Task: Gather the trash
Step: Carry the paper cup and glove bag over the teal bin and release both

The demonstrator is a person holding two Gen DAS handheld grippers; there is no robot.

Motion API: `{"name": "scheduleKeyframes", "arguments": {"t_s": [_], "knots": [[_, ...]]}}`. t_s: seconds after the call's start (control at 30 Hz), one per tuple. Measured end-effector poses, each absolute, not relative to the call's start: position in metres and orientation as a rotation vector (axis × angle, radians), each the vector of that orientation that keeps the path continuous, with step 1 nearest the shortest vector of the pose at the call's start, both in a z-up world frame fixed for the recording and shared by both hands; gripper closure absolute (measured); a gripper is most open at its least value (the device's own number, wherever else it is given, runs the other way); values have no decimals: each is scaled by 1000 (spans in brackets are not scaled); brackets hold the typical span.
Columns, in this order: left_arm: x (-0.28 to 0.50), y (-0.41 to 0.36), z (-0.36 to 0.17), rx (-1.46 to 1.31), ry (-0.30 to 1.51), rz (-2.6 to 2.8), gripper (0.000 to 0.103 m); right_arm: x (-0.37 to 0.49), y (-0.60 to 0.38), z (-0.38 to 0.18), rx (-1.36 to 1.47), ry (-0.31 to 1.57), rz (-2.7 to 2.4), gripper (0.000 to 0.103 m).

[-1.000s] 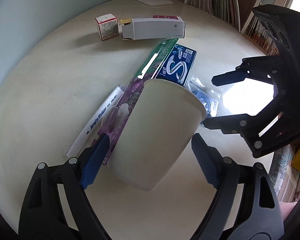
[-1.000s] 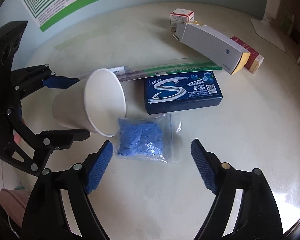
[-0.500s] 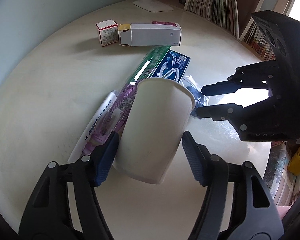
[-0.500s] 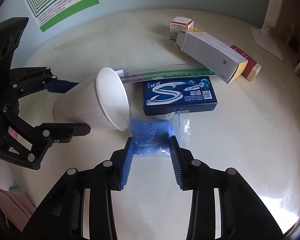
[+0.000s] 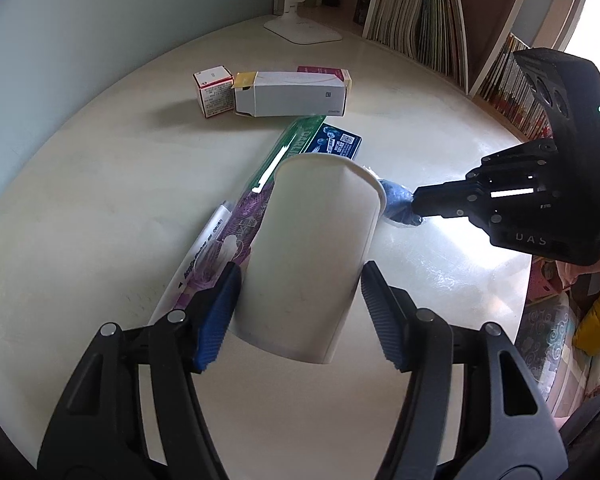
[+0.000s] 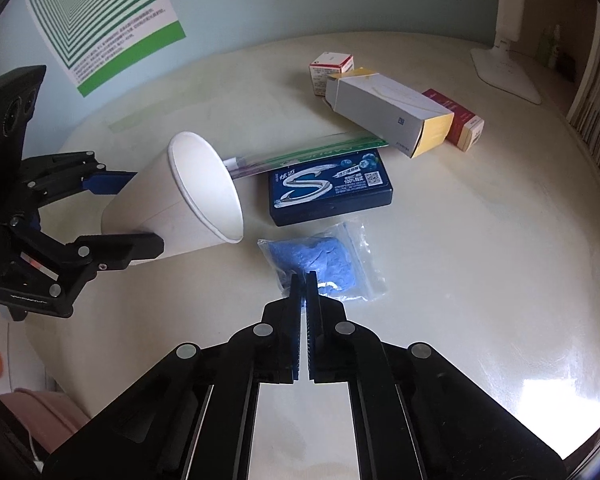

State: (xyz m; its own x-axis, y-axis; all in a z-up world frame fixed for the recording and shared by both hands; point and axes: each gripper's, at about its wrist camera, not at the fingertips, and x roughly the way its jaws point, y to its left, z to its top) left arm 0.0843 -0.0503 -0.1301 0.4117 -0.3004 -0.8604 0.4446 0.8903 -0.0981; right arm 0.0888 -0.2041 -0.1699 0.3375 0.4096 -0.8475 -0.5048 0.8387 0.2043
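A white paper cup [image 5: 312,240] lies tilted on its side between the blue pads of my left gripper [image 5: 300,272], which is shut on it. The cup's mouth [image 6: 204,192] faces a clear plastic bag of crumpled blue material [image 6: 320,256] on the cream table [image 6: 460,280]. My right gripper [image 6: 300,278] is shut, its fingertips pinching the near edge of that bag. In the left wrist view the right gripper [image 5: 416,204] reaches in from the right, with the blue bag [image 5: 396,204] sticking out of its tips just beside the cup's rim.
Behind the cup lie a dark blue gum box [image 6: 328,188], a long green toothbrush pack [image 6: 320,150] and a white marker [image 5: 204,248]. Farther back are a white carton [image 6: 388,112], a small red-and-white box [image 6: 330,70], a dark red box [image 6: 456,118], and a lamp base [image 6: 504,72]. Bookshelves [image 5: 420,28] stand beyond.
The right jaws closed from wide open onto the bag's near edge. The left jaws closed in on the cup, and the cup rose a little off the table.
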Motion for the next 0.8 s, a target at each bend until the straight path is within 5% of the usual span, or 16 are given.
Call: {"name": "scheduleKeyframes", "arguments": {"t_s": [0.8], "knots": [[65, -112, -78, 243, 938, -563, 45, 44, -307, -110, 72, 919, 438, 101]]}}
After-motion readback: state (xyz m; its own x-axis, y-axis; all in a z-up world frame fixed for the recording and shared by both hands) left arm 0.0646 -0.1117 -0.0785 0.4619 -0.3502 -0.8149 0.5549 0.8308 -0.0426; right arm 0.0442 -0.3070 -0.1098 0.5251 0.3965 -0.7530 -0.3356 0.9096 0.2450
